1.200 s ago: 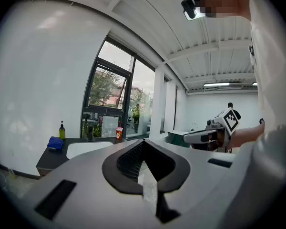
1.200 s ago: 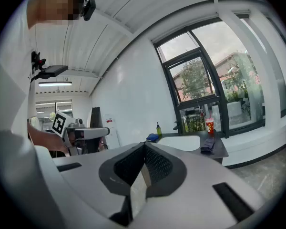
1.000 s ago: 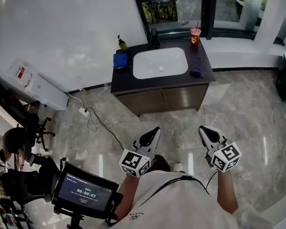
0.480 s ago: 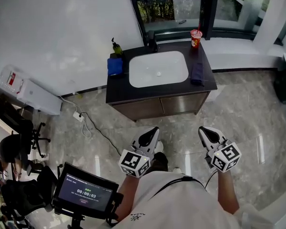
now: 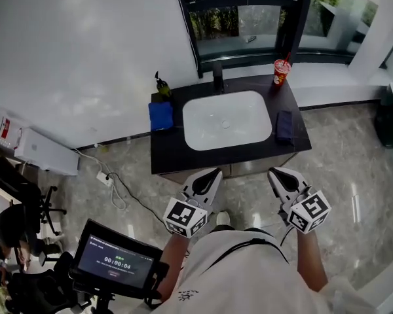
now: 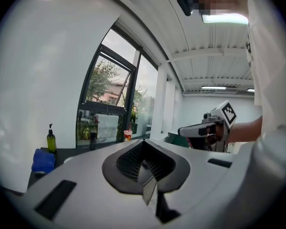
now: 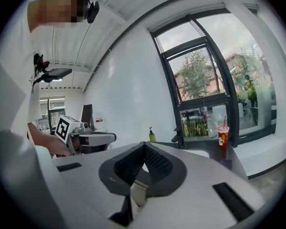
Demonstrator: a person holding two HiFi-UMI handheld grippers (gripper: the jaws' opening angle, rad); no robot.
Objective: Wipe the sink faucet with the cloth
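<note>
A black faucet (image 5: 217, 77) stands at the back of the white basin (image 5: 226, 120) in a dark vanity top (image 5: 177, 152). A folded blue cloth (image 5: 160, 115) lies left of the basin, and a darker cloth (image 5: 283, 126) lies right of it. My left gripper (image 5: 208, 177) and right gripper (image 5: 279, 175) hover side by side in front of the vanity, short of its edge. Both are shut with nothing between the fingers. The left gripper view shows the blue cloth (image 6: 43, 160) far off. The faucet (image 7: 178, 136) shows small in the right gripper view.
A green soap bottle (image 5: 160, 84) stands behind the blue cloth and a red cup with a straw (image 5: 281, 72) at the back right corner. A window sill runs behind the vanity. A cable and socket strip (image 5: 106, 177) lie on the floor left. A timer screen (image 5: 116, 261) is at the lower left.
The vanity has drawn nearer and lower in the head view as the person walked toward it. Both grippers kept their shut pose and now reach close to the counter's front edge.
</note>
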